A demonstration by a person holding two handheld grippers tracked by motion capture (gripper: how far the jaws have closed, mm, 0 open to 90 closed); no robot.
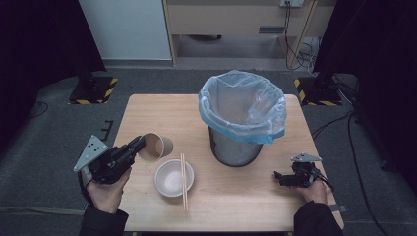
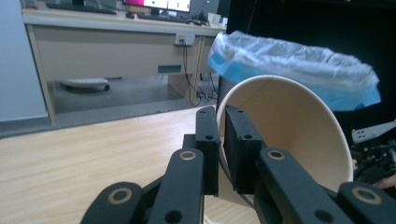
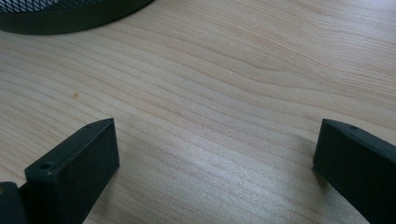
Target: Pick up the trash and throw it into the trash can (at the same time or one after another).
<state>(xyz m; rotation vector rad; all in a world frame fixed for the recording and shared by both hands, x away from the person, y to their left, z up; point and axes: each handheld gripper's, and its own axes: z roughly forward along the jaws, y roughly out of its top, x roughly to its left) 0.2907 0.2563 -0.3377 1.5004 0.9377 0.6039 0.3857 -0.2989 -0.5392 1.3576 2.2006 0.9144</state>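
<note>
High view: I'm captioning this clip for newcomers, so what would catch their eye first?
The waste bin with its pale blue liner, standing toward the table's far right. Then the left gripper, near left, pinching the rim of a tilted paper cup, beside a white bowl with chopsticks laid across it.

Light wood-grain surface on grey carpeted floor. Beyond its far edge: beige wooden desk, white wall panel, tangled black cables. Yellow-black striped stand bases off both far corners. Black curtains either side.

Grey carpet floor; wooden desk behind; hazard-striped stand bases.
</note>
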